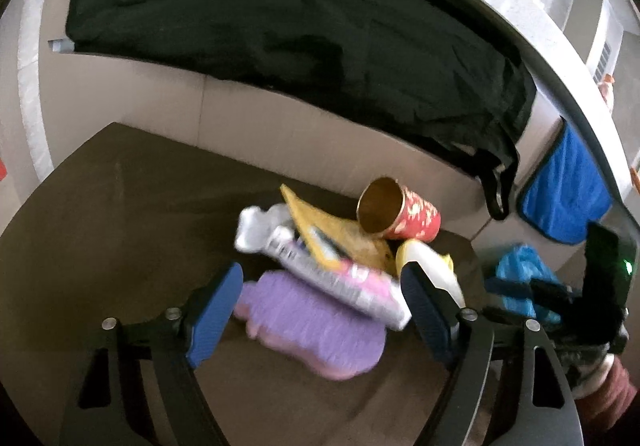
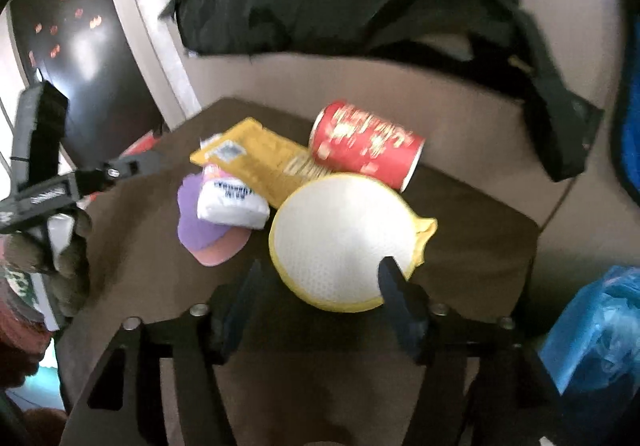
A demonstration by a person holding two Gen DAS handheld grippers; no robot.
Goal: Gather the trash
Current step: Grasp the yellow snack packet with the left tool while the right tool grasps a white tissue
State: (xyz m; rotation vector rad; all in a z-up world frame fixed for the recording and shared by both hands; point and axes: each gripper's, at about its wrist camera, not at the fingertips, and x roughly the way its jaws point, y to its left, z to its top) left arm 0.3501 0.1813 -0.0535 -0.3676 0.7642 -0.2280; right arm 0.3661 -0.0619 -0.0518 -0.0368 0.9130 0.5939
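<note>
A small heap of trash lies on a dark brown tabletop (image 1: 120,214): a red paper cup with gold print (image 1: 412,216) on its side, a crumpled yellow wrapper (image 1: 316,220) leaning against it, a white-and-pink printed packet (image 1: 352,282) lying across a flat purple and pink pouch (image 1: 312,326), and a round white mesh pad with a yellow rim (image 2: 344,242) just beside the cup. The left gripper (image 1: 320,310) hangs over the pouch and packet with its blue-padded jaws spread wide, pressing on nothing. The right gripper (image 2: 320,286) stands with its jaws apart around the near edge of the white pad, not clamped on it. A blue plastic bag (image 2: 596,330) sits off the table's right edge, and black fabric (image 1: 280,30) drapes behind.
</note>
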